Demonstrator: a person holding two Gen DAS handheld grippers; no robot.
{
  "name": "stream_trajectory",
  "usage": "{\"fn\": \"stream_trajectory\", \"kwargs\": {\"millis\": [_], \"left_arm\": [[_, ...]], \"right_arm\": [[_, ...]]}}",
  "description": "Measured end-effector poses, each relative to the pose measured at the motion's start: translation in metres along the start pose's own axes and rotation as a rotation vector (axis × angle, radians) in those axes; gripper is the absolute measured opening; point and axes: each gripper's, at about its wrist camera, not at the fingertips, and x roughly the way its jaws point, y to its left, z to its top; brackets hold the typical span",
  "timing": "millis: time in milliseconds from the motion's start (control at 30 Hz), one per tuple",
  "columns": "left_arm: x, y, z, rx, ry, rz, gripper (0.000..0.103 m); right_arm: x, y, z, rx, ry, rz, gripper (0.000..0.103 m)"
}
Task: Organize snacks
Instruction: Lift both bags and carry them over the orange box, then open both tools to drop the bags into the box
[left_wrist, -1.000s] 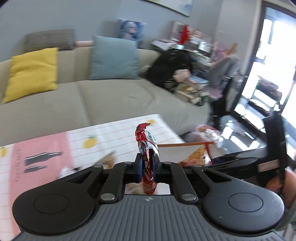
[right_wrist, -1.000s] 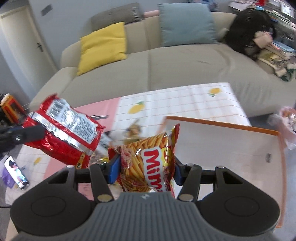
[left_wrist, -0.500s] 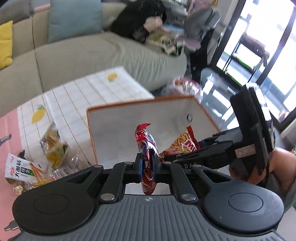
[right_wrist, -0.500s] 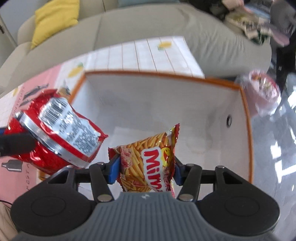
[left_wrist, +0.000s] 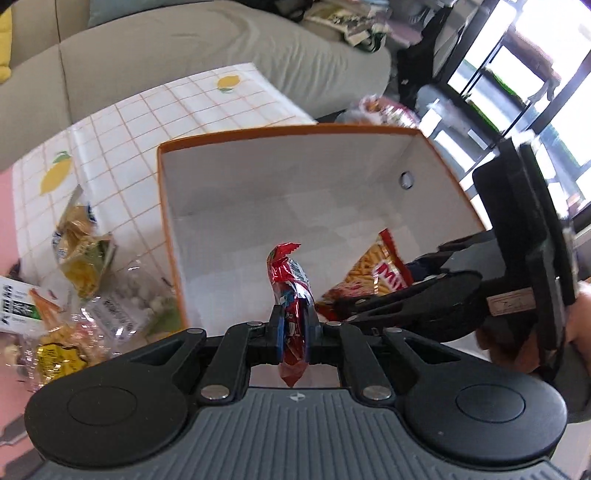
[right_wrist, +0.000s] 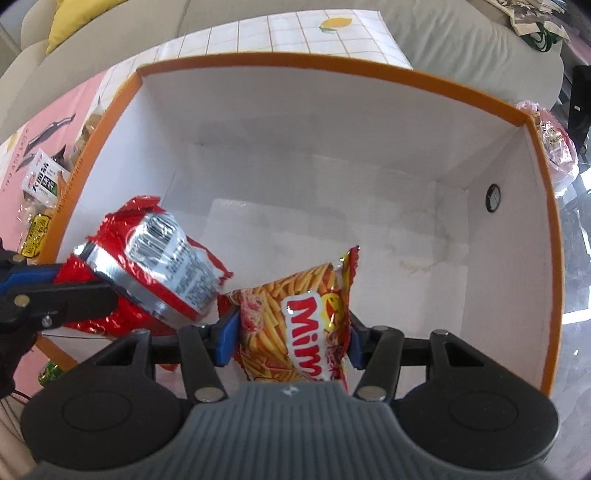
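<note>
My left gripper (left_wrist: 293, 332) is shut on a red foil snack bag (left_wrist: 290, 295), seen edge-on; the bag also shows in the right wrist view (right_wrist: 155, 266). My right gripper (right_wrist: 291, 339) is shut on an orange Mimi stick-snack bag (right_wrist: 303, 314), which also shows in the left wrist view (left_wrist: 376, 273). Both bags hang over the inside of a white box with an orange rim (right_wrist: 332, 59), whose floor is bare (left_wrist: 295, 206). The left gripper (right_wrist: 44, 299) reaches in from the left side of the right wrist view.
Several loose snack packets (left_wrist: 81, 258) lie on the checked lemon-print tablecloth (left_wrist: 207, 99) left of the box. A beige sofa (left_wrist: 184, 48) stands behind the table. A bag of snacks (right_wrist: 554, 144) sits on the floor beyond the box's right wall.
Both grippers have moved forward and tilted down from above the table to over the open box, each still holding its bag. The box interior now fills both views.
</note>
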Motion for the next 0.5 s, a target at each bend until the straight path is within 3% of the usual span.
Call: {"fn": "stream_trajectory", "kwargs": {"millis": [100,267,500], "left_arm": [[0.004,-0.001,0.002,0.0,0.037,0.019,0.011],[0.006,-0.009,0.005,0.043,0.058,0.111,0.013],[0.007,-0.013,0.005,0.075,0.082,0.168,0.037]], "right_arm": [[0.006,0.004,0.002,-0.004,0.013,-0.004,0.056],[0.013,-0.003,0.0,0.008,0.039,-0.003,0.056],[0.025,-0.002,0.003,0.018,0.055,-0.017,0.057]]}}
